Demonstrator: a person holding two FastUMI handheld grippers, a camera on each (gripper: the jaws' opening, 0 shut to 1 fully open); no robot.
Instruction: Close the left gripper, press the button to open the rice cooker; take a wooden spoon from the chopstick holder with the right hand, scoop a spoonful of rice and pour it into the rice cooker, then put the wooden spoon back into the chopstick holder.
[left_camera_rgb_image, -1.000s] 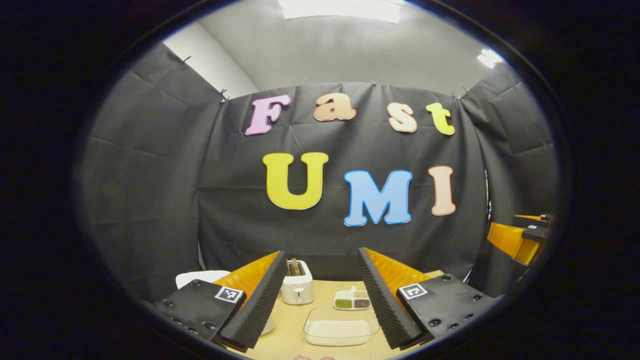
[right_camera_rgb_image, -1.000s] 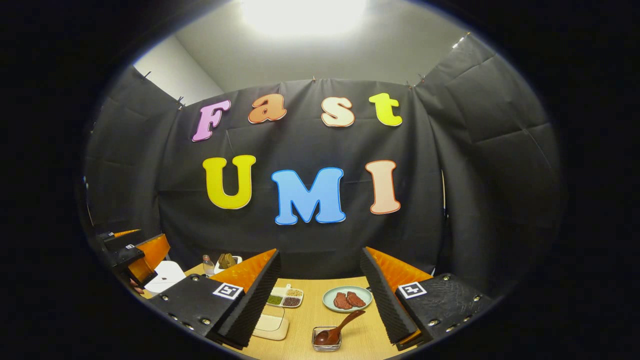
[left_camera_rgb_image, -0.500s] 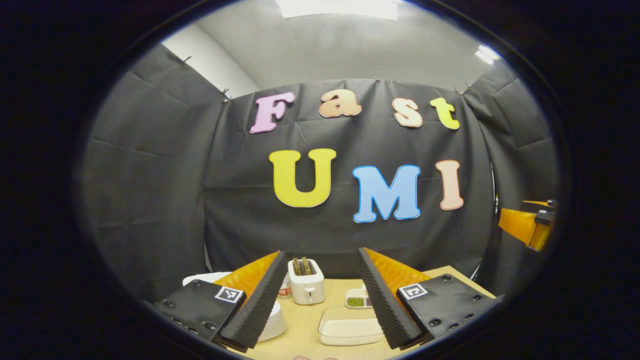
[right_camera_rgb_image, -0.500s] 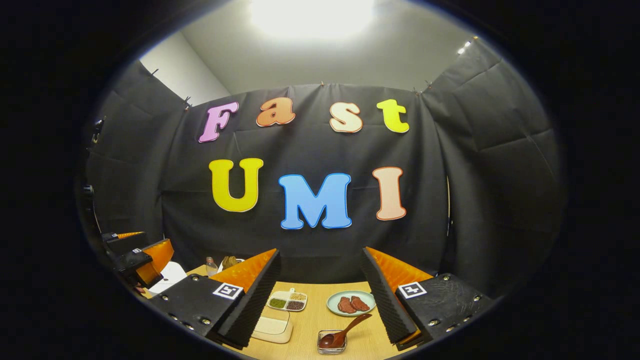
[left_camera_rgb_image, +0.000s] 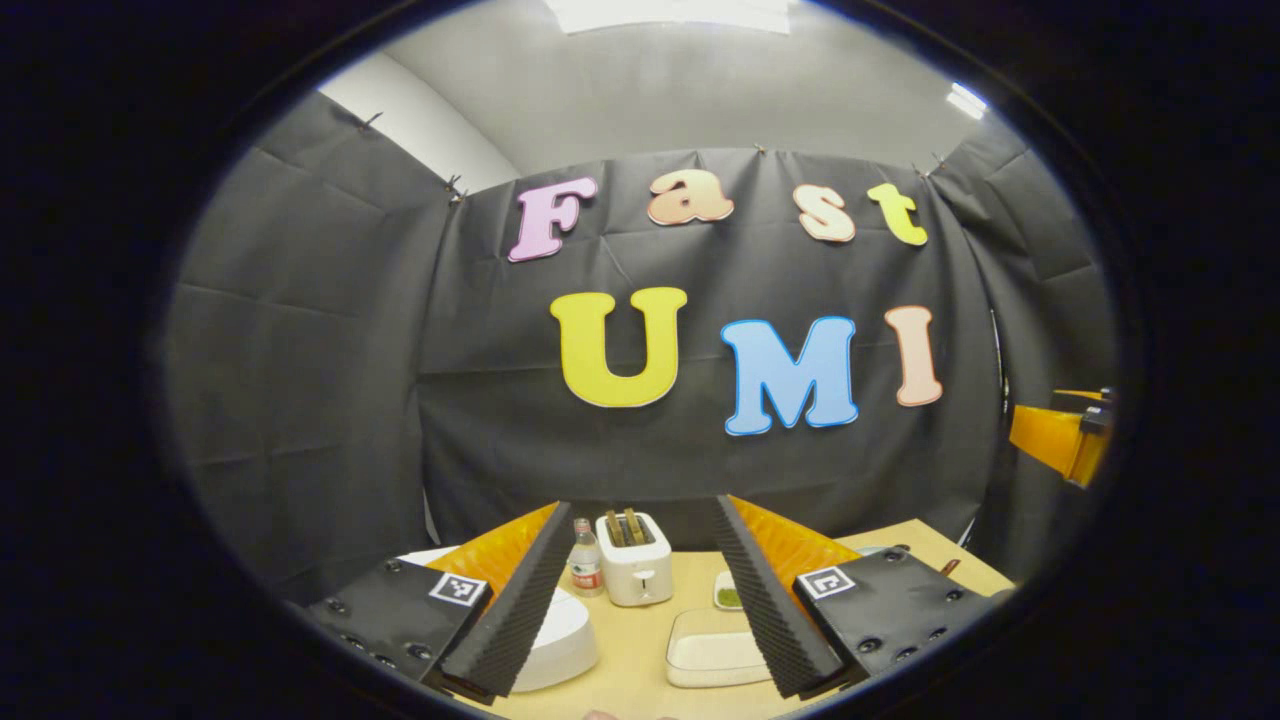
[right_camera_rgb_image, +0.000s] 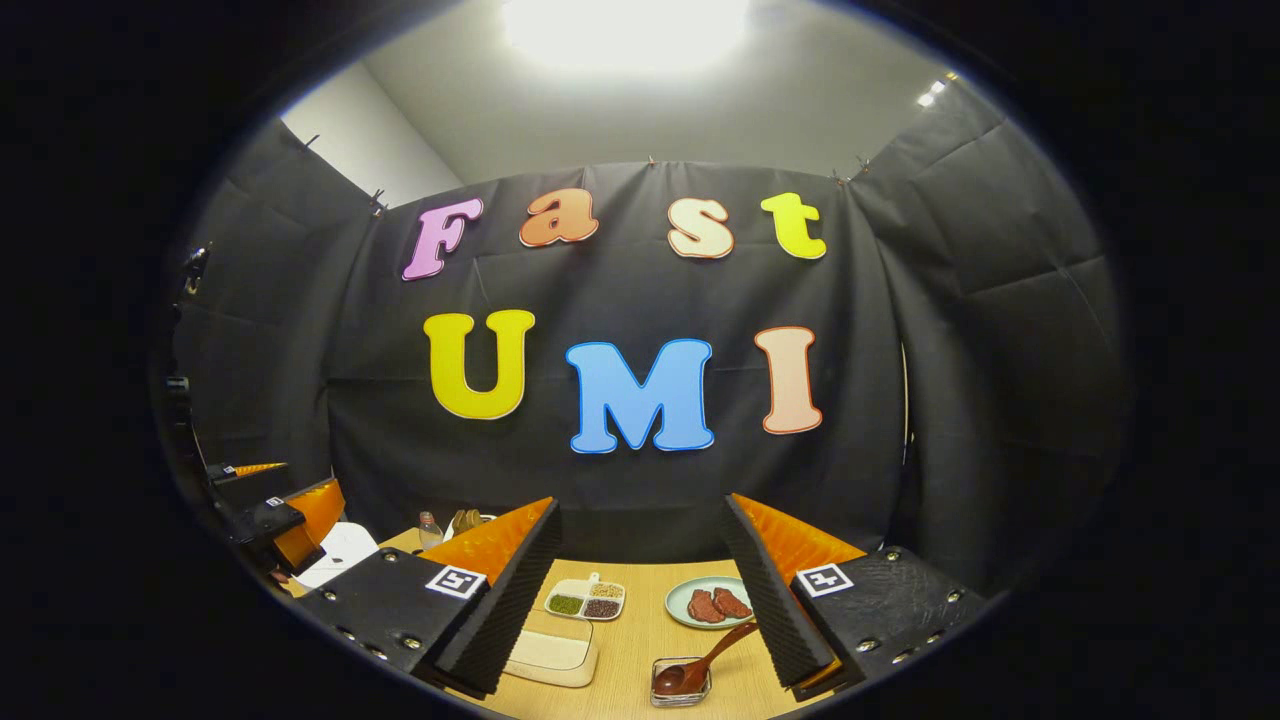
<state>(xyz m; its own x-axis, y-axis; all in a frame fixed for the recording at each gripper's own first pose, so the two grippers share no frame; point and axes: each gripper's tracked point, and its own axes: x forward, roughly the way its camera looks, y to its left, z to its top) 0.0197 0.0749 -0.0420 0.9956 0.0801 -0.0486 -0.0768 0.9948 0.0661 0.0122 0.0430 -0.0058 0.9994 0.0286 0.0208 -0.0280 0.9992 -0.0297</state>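
Observation:
My left gripper (left_camera_rgb_image: 640, 503) stands open above the wooden table, nothing between its fingers. The white rice cooker (left_camera_rgb_image: 565, 640) sits low on the left, partly hidden behind the left finger, lid down. A clear tray of rice (left_camera_rgb_image: 712, 660) lies just right of it. In the right gripper view, my right gripper (right_camera_rgb_image: 640, 500) is open and empty. A dark wooden spoon (right_camera_rgb_image: 700, 660) leans in a small clear holder (right_camera_rgb_image: 680, 688) between the fingers, near the table's front. The rice tray (right_camera_rgb_image: 550, 655) lies to the spoon's left, and the left gripper (right_camera_rgb_image: 285, 512) hangs over the rice cooker (right_camera_rgb_image: 340, 548) at far left.
A white toaster (left_camera_rgb_image: 633, 572) and a small bottle (left_camera_rgb_image: 585, 565) stand at the back of the table. A divided dish of beans (right_camera_rgb_image: 585, 603) and a plate of meat (right_camera_rgb_image: 712, 603) lie behind the spoon holder. The right gripper (left_camera_rgb_image: 1065, 445) hangs at far right.
The left gripper has swung left: the toaster and rice tray slid right in its view and the rice cooker came into sight. The right gripper drifted slightly left. Both stayed open.

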